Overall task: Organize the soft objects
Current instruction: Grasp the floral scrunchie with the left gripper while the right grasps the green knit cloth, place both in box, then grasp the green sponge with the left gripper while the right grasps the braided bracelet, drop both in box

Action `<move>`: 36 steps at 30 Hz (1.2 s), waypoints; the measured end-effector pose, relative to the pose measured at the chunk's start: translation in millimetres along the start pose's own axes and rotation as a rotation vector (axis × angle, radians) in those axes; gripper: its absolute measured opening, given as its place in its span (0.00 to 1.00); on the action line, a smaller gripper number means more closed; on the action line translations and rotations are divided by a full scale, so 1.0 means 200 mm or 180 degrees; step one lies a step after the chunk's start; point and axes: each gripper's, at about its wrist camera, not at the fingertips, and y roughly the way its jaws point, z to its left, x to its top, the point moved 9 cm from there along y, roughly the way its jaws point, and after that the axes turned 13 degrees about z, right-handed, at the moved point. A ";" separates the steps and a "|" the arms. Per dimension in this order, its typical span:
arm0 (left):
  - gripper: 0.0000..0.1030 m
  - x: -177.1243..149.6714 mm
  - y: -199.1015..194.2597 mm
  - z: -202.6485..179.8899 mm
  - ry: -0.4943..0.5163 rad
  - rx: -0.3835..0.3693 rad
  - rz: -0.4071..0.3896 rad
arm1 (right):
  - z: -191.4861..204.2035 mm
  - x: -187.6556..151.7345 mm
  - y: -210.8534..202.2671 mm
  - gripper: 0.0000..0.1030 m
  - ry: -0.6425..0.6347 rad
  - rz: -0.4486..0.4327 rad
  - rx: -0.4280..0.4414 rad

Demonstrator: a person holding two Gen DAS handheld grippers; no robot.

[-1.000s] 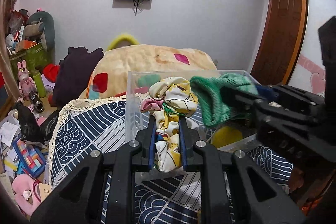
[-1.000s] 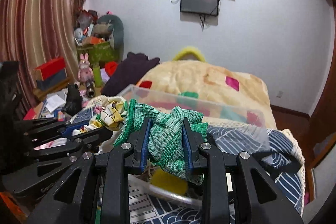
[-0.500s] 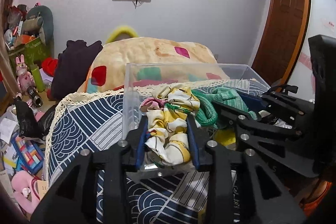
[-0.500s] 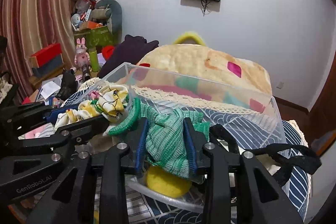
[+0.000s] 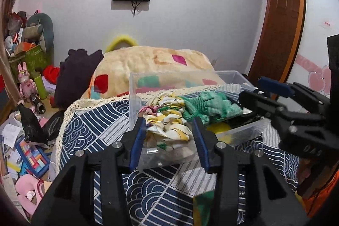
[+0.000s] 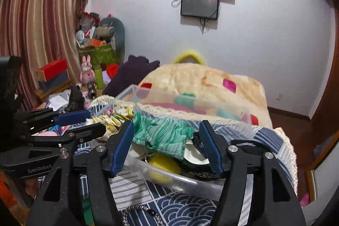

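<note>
A clear plastic bin [image 5: 135, 99] [image 6: 190, 181] stands on the blue patterned cloth. A yellow floral fabric piece [image 5: 167, 120] [image 6: 112, 120] lies in its near left part, a green knit piece [image 5: 209, 107] [image 6: 165, 135] beside it, over a yellow soft thing [image 6: 163, 166]. My left gripper [image 5: 169, 130] is open, its jaws wide on either side of the floral piece. My right gripper [image 6: 167, 143] is open, its jaws on either side of the green piece. Each gripper also shows in the other's view: the right one [image 5: 275, 103], the left one [image 6: 80, 122].
A blue wave-patterned cloth with lace edge [image 5: 89, 126] covers the surface. A cream blanket with coloured patches [image 5: 148, 63] lies behind the bin. A black beaded band [image 6: 139, 211] lies near the front. Toys and boxes [image 5: 27, 86] clutter the left floor. A wooden door [image 5: 279, 24] stands at right.
Both grippers lowered their fabric pieces into the bin and opened. The floral and green pieces now rest in the bin, free of the jaws.
</note>
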 end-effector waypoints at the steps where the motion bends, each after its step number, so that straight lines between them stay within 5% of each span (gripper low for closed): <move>1: 0.44 0.00 -0.03 -0.01 0.0014 -0.0004 -0.0026 | 0.00 0.00 -0.03 0.66 0.0005 -0.0045 -0.0003; 10: 0.48 -0.10 -0.18 -0.09 0.0148 0.0057 -0.0111 | 0.02 -0.08 -0.18 0.69 -0.0009 -0.0222 0.0030; 14: 0.60 -0.17 -0.19 -0.11 0.0102 0.0027 -0.0071 | 0.03 -0.16 -0.18 0.70 0.0000 -0.0171 0.0063; 28: 0.60 -0.47 -0.01 -0.17 0.0032 -0.0097 0.0371 | 0.06 -0.53 0.00 0.70 0.0226 0.0381 0.0236; 36: 0.60 -0.55 0.04 -0.23 0.0064 -0.0171 0.0492 | 0.11 -0.60 0.12 0.70 0.0165 0.0587 0.0317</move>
